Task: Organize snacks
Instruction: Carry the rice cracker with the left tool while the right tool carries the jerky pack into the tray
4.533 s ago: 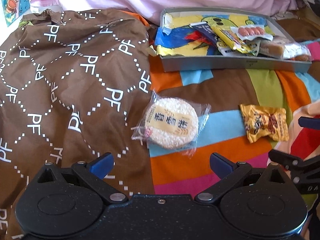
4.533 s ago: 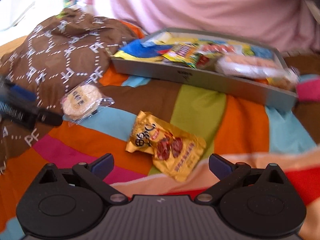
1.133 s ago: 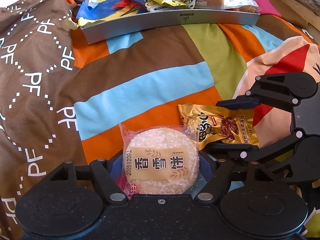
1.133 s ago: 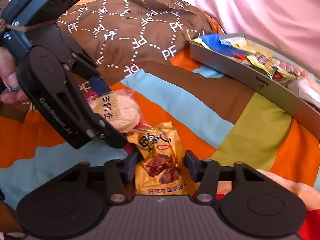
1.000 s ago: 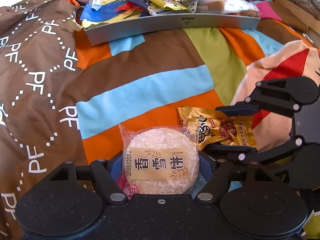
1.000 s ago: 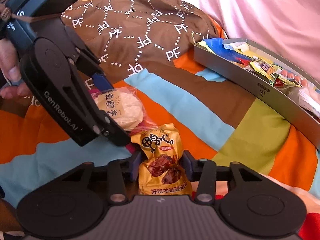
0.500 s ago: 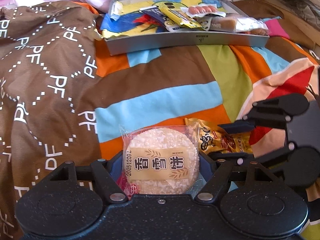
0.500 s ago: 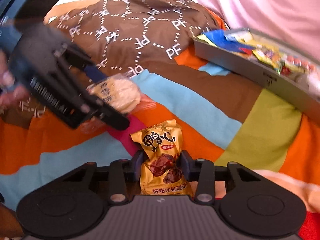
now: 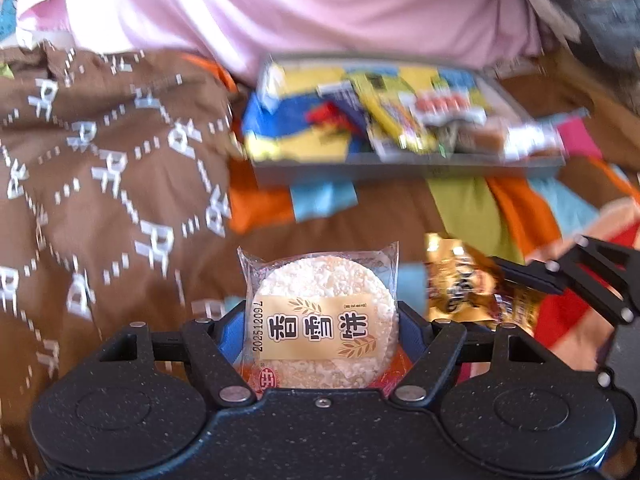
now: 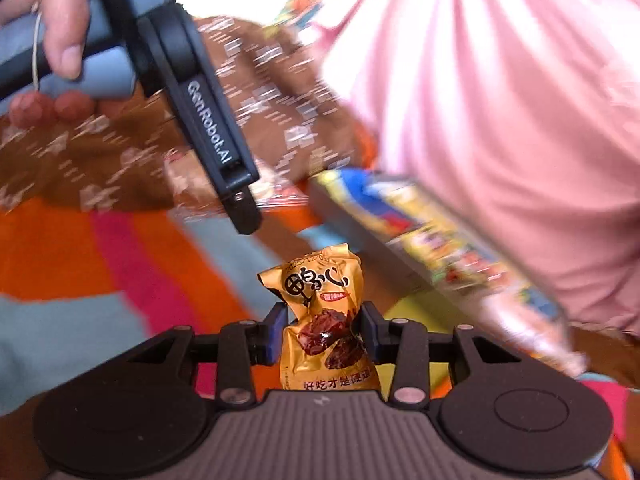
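Note:
My left gripper (image 9: pixel 322 330) is shut on a round rice cracker (image 9: pixel 324 316) in a clear wrapper, held up above the striped bedspread. My right gripper (image 10: pixel 322 330) is shut on a gold snack packet (image 10: pixel 326 320) with dark meat pictured on it, also lifted. That gold snack packet (image 9: pixel 468 280) and the right gripper's arm show at the right of the left wrist view. A grey tray (image 9: pixel 404 168) with several snack packs lies ahead, blurred. In the right wrist view the tray (image 10: pixel 360 220) runs to the right.
A brown patterned cloth (image 9: pixel 112 184) is heaped on the left. Pink fabric (image 9: pixel 320 8) rises behind the tray. A hand (image 10: pixel 52 40) holds the left gripper's handle at the upper left of the right wrist view. The striped bedspread (image 10: pixel 80 280) lies below.
Both grippers closed on their snacks and have lifted them off the bedspread, tilting up toward the tray. The views are now blurred from motion.

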`<state>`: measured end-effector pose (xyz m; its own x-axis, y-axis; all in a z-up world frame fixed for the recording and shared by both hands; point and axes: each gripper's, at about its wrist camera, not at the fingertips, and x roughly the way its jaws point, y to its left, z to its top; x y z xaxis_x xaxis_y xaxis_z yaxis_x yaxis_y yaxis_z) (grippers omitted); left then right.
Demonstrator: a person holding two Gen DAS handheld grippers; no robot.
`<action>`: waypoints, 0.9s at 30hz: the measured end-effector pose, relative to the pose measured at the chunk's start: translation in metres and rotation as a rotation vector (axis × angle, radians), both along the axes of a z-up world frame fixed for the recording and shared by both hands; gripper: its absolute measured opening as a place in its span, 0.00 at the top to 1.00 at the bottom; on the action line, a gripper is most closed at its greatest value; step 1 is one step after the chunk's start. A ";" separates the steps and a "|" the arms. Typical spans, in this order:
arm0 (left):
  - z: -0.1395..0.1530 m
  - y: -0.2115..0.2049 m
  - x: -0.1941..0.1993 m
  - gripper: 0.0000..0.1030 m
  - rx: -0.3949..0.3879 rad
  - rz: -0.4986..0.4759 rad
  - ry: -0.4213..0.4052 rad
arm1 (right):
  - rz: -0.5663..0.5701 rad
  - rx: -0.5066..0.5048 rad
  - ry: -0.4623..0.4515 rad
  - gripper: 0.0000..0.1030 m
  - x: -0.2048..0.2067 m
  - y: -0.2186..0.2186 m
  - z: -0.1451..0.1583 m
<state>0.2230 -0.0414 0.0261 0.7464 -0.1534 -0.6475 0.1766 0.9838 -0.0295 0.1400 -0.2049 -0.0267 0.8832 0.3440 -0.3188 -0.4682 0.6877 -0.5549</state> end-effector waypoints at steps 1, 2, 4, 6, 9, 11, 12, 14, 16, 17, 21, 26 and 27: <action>0.005 0.000 0.005 0.27 -0.005 0.010 -0.014 | -0.019 0.020 -0.032 0.59 0.003 -0.004 0.006; 0.011 0.000 0.013 0.27 -0.008 0.024 -0.031 | -0.036 0.038 -0.061 0.59 0.005 -0.007 0.011; 0.023 -0.003 0.026 0.27 -0.010 0.042 -0.054 | -0.069 0.073 -0.121 0.58 0.013 -0.014 0.021; 0.035 -0.009 0.043 0.27 0.004 0.052 -0.081 | -0.106 0.097 -0.172 0.58 0.022 -0.021 0.032; 0.056 -0.022 0.072 0.27 0.035 0.047 -0.112 | -0.181 0.147 -0.202 0.58 0.044 -0.037 0.048; 0.071 -0.033 0.092 0.27 0.042 0.047 -0.127 | -0.237 0.182 -0.213 0.58 0.058 -0.052 0.056; 0.077 -0.039 0.101 0.27 0.039 0.051 -0.131 | -0.266 0.202 -0.214 0.58 0.066 -0.060 0.060; 0.087 -0.052 0.120 0.27 0.033 0.070 -0.135 | -0.303 0.243 -0.208 0.58 0.079 -0.073 0.067; 0.096 -0.066 0.136 0.27 0.031 0.093 -0.143 | -0.337 0.296 -0.207 0.58 0.090 -0.087 0.076; 0.099 -0.072 0.143 0.27 0.025 0.099 -0.145 | -0.350 0.319 -0.207 0.58 0.097 -0.091 0.079; 0.103 -0.095 0.168 0.27 0.019 0.109 -0.118 | -0.344 0.332 -0.202 0.58 0.116 -0.101 0.081; 0.087 -0.109 0.194 0.27 0.014 0.151 -0.066 | -0.326 0.334 -0.160 0.58 0.128 -0.101 0.075; 0.084 -0.111 0.198 0.27 0.022 0.151 -0.069 | -0.321 0.326 -0.162 0.58 0.130 -0.100 0.074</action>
